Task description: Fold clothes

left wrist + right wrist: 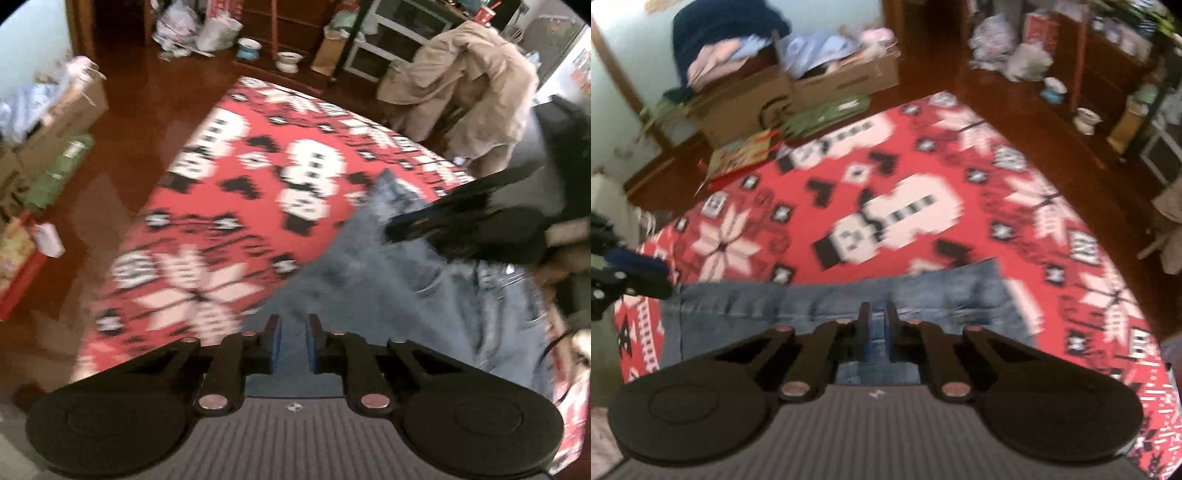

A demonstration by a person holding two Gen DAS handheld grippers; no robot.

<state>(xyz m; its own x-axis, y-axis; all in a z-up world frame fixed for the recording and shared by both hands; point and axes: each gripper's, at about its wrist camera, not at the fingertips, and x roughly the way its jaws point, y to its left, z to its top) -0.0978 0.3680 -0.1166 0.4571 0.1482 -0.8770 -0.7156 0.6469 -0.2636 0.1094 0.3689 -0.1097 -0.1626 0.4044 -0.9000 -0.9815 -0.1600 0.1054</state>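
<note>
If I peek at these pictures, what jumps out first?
The big red snowman blanket spread over the brown floor grabs the eye first. Blue jeans lie across its near edge, right under both grippers. Behind it, cardboard boxes piled with clothes stand against the wall.

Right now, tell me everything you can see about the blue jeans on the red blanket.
The jeans are light blue denim, faded in patches, with seams and stitched folds visible. They lie spread and somewhat rumpled on the red snowman-patterned blanket, near its close edge. One end looks like a straight hemmed edge running across the right wrist view. The left hand-held gripper and the right hand-held gripper are both over the denim with narrow gaps; motion blur hides whether either pinches the cloth.
</note>
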